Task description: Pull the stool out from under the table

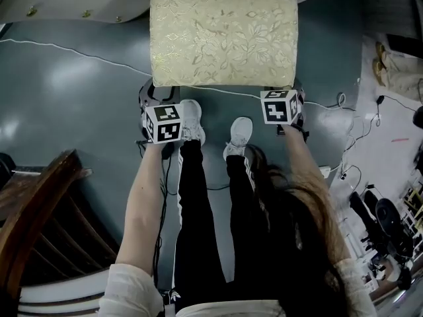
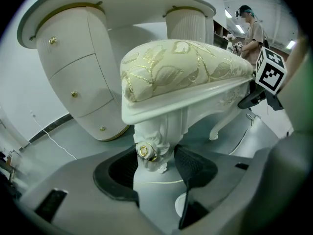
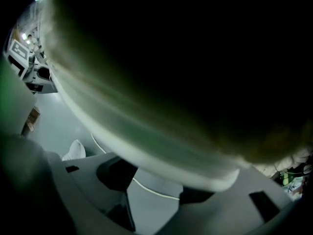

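Note:
The stool (image 1: 223, 35) has a cream leaf-patterned cushion and a white carved frame. It stands on the grey floor in front of the white dressing table (image 1: 73, 2). My left gripper (image 1: 158, 114) is at its near left corner. In the left gripper view the jaws (image 2: 154, 168) close on the carved leg (image 2: 151, 153) with the gold rosette, both pads against it. My right gripper (image 1: 285, 104) is at the near right corner. There the seat rim (image 3: 146, 151) lies across just above the jaws (image 3: 156, 185). Those pads stand apart with only floor and a cable between them.
A dark wooden chair (image 1: 39, 210) stands at the lower left. A white cable (image 1: 66, 50) runs across the floor under the stool. The person's white shoes (image 1: 192, 121) are just behind the stool. Gear and cables (image 1: 390, 223) lie at the right. The table's drawer pedestal (image 2: 73, 82) is close behind the stool.

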